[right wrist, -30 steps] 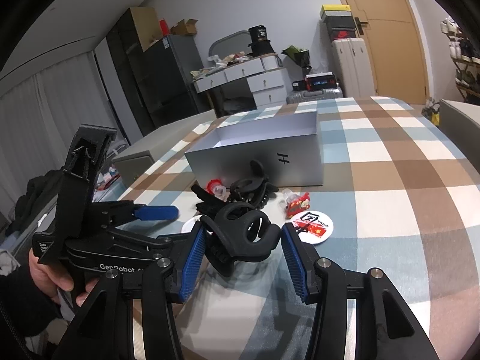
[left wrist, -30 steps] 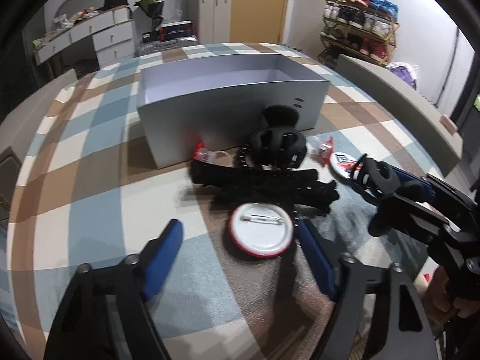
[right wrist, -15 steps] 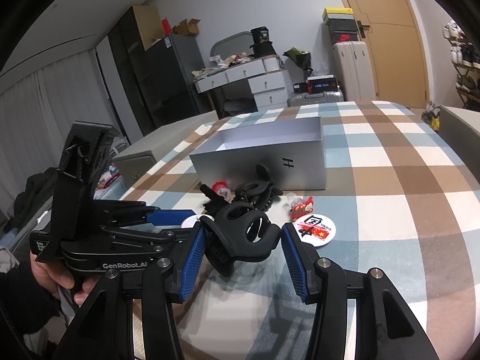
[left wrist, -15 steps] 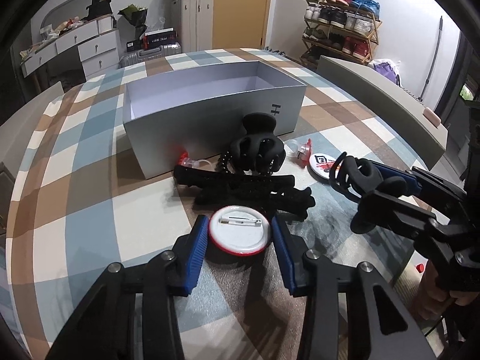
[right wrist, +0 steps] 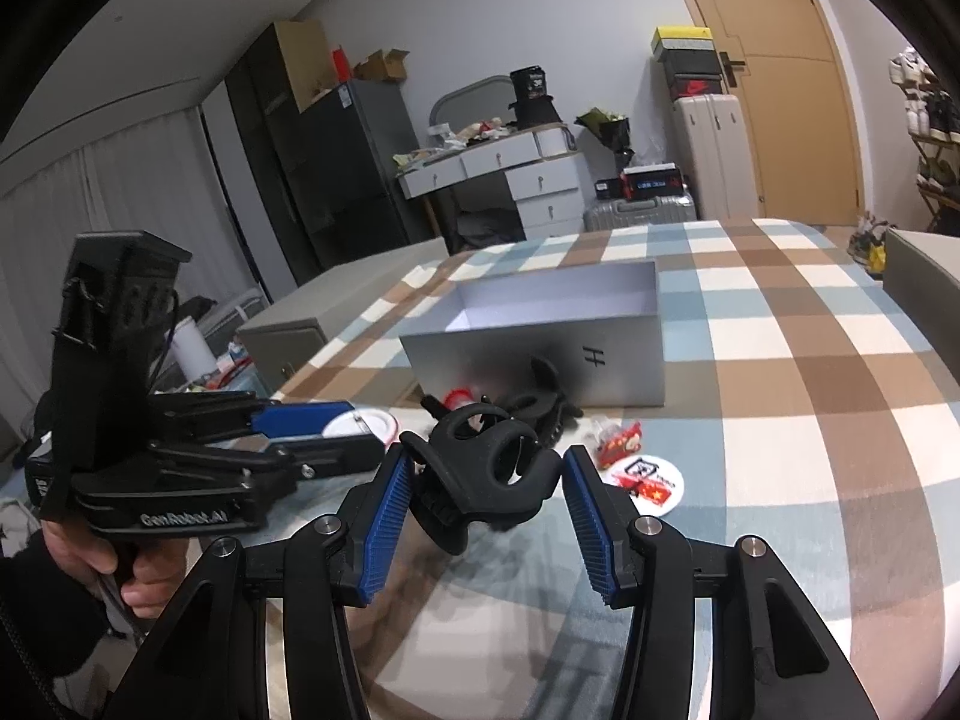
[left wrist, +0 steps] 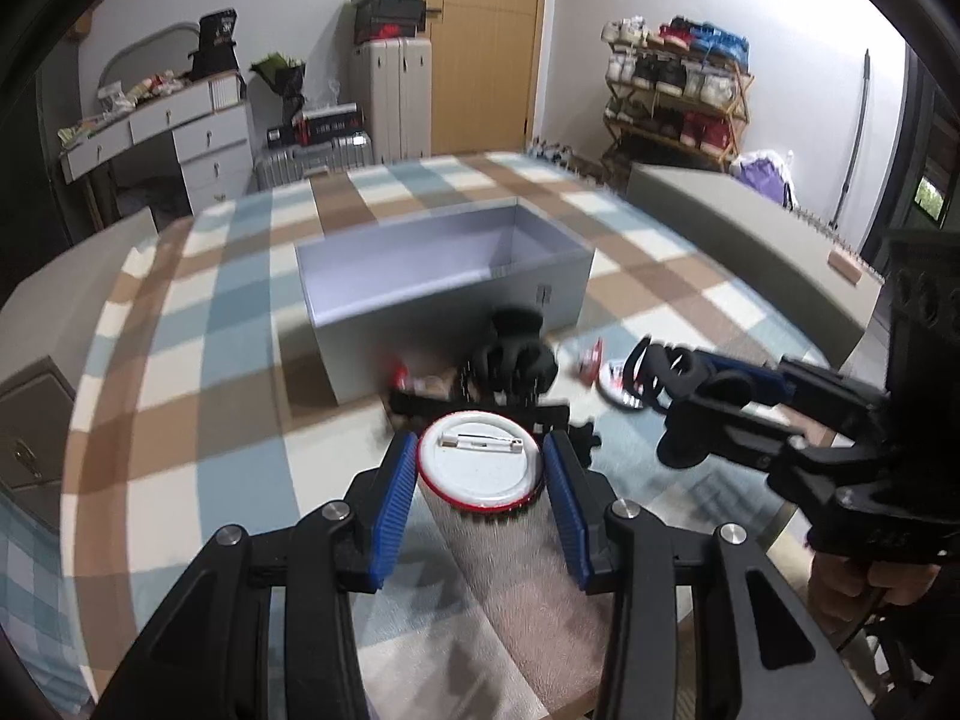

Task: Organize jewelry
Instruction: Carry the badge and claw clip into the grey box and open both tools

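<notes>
My left gripper (left wrist: 480, 462) is shut on a round white pin badge (left wrist: 480, 459) with a red rim, held back side up above the table. It also shows in the right wrist view (right wrist: 360, 425). My right gripper (right wrist: 486, 480) is shut on a black hair claw clip (right wrist: 480, 474), held above the table; the clip shows in the left wrist view (left wrist: 666, 369). An open grey box (left wrist: 444, 276) stands behind, its inside bare. In front of it lie a second black claw clip (left wrist: 516, 354), a long black clip (left wrist: 480, 405), a small red charm (right wrist: 618, 441) and a printed round badge (right wrist: 651, 480).
The table has a blue, brown and white checked cloth (right wrist: 810, 360). A padded mat (left wrist: 528, 588) lies under my left gripper. Grey bench backs flank the table (left wrist: 750, 216). Drawers, suitcases and a shoe rack stand at the room's far side.
My left gripper closed on the white pin badge and lifted it off the table. My right gripper kept hold of the claw clip and barely moved.
</notes>
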Available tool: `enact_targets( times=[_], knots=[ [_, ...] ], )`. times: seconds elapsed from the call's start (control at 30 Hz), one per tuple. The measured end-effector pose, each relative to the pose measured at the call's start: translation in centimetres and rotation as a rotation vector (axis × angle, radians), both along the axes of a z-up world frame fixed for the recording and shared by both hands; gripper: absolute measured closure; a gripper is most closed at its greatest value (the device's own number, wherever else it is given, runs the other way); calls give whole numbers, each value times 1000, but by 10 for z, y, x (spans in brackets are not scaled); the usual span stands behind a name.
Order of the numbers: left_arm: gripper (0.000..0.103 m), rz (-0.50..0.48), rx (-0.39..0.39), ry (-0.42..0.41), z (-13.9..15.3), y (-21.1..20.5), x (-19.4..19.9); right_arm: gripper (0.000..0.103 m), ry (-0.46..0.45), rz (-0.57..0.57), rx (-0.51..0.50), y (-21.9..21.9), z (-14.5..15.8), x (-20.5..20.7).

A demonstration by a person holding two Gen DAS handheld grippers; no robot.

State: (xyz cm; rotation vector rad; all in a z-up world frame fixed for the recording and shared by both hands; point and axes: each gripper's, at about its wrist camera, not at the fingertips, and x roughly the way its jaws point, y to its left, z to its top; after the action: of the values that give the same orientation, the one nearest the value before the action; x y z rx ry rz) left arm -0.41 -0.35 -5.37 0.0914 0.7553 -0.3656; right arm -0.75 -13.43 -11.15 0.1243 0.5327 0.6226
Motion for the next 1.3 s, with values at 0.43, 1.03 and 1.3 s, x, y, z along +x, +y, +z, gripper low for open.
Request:
enact_targets(
  times=[0.43,1.03,1.3],
  knots=[
    [66,36,-35,-49,28,7,51,53,-45,12,109,-9,50,39],
    [66,73,-111,38,9,21,115,53,30,85,71,23,57,140],
    [66,43,-108,89,-1,16,126,53,128,118,73,27,29,168]
  ],
)
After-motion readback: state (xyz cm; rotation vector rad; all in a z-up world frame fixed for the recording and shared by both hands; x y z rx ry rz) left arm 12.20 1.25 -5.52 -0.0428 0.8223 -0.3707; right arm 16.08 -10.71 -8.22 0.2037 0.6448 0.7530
